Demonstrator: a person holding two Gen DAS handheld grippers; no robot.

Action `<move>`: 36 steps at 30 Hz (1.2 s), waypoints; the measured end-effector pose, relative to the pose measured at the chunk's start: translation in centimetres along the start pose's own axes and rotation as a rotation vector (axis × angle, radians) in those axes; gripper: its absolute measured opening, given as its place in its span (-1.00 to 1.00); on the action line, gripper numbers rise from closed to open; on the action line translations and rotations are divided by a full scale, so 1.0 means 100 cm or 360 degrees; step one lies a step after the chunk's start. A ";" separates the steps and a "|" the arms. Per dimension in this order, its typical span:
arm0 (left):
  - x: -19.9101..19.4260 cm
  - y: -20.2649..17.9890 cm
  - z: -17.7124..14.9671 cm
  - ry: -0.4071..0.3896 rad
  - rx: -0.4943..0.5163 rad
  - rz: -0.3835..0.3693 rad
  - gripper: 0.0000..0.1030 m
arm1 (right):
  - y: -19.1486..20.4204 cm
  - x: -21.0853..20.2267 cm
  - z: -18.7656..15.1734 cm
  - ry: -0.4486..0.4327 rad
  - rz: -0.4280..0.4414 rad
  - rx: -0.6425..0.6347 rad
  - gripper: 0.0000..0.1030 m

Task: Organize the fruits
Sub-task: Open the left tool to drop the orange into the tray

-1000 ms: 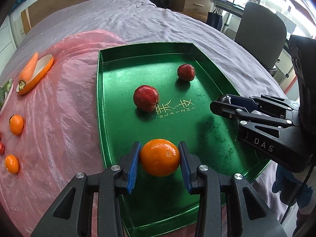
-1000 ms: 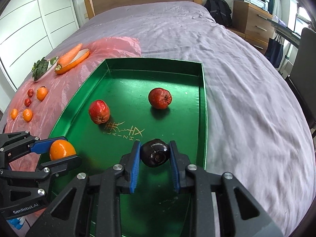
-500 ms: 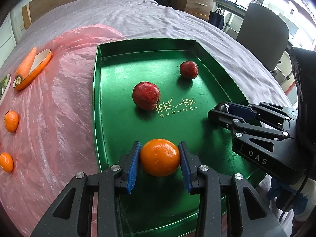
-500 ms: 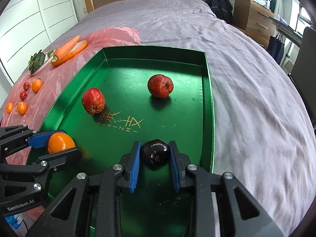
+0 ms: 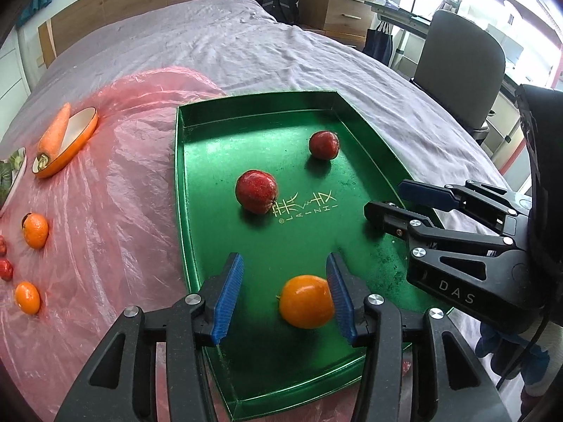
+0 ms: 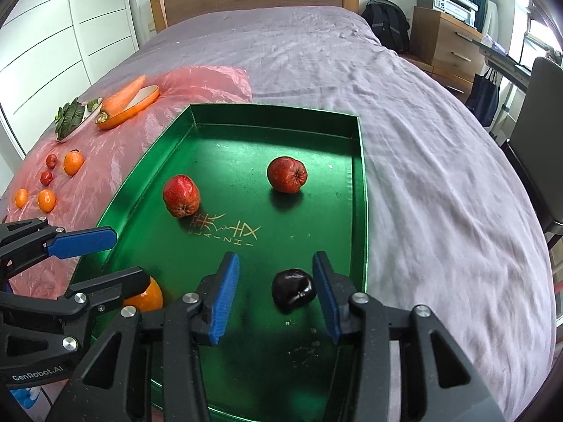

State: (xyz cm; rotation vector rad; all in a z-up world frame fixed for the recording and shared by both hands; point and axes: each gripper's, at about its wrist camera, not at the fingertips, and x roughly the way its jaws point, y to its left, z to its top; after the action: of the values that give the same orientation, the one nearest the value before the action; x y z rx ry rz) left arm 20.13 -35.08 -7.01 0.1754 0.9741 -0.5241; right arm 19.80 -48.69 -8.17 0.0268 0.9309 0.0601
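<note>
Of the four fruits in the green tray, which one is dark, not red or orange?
The dark purple, nearly black fruit between the open right gripper fingers, resting on the green tray.

The tray (image 6: 359, 183) lies on the bed (image 6: 422, 140), its left part over the plastic sheet (image 6: 105, 161). In the tray, two apples (image 6: 181, 196) (image 6: 286, 174) sit toward the far end, with the plum (image 6: 292, 290) near the front right and the orange (image 5: 306, 300) near the front left. Left of the tray, on the sheet, lie small oranges (image 6: 73, 162), with a carrot (image 6: 123, 100) in a dish (image 6: 140, 102) farther back.
</note>
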 end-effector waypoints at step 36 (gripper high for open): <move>-0.095 -0.020 -0.045 -0.0109 0.0012 0.0004 -0.15 | 0.020 -0.107 -0.054 -0.0070 -0.0007 0.0120 0.53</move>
State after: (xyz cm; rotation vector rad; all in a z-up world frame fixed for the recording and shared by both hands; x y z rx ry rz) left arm 11.53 -31.91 -1.53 0.1644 0.9052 -0.5286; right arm 8.98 -47.36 -2.72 0.0955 0.8887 0.0205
